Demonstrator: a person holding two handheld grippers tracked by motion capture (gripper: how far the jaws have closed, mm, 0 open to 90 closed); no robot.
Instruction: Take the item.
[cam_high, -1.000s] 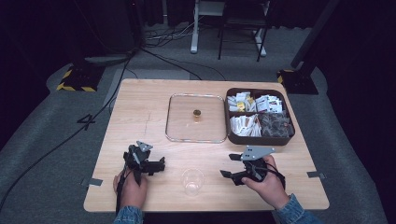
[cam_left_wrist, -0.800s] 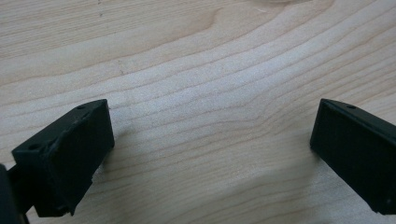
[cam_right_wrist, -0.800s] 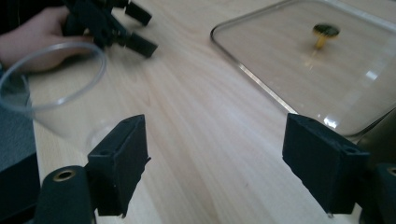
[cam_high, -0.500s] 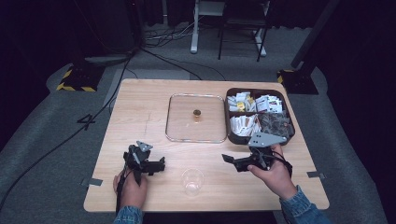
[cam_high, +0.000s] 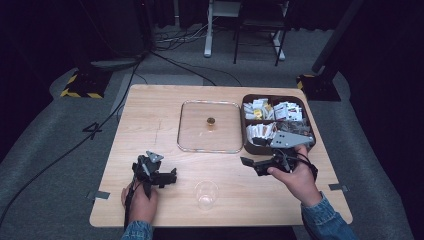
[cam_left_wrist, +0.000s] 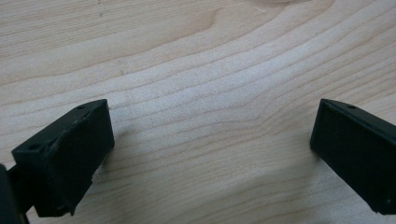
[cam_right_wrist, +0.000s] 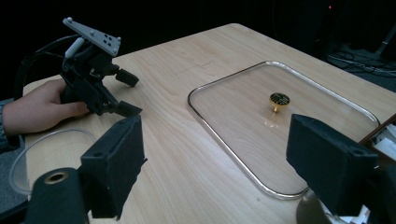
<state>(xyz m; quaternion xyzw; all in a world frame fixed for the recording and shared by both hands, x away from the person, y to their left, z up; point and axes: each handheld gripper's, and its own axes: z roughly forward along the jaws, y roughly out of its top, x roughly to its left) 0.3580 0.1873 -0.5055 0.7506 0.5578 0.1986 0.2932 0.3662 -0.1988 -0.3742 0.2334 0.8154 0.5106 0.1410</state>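
Clear plastic cup (cam_high: 206, 193) stands upright at table's near edge.

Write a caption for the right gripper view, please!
Open right gripper faces the glass lid on the wooden table.

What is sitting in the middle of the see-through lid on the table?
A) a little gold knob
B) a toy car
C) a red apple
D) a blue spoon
A: a little gold knob stands at the centre of the clear glass lid, which lies flat on the wooden table beside the box of packets.
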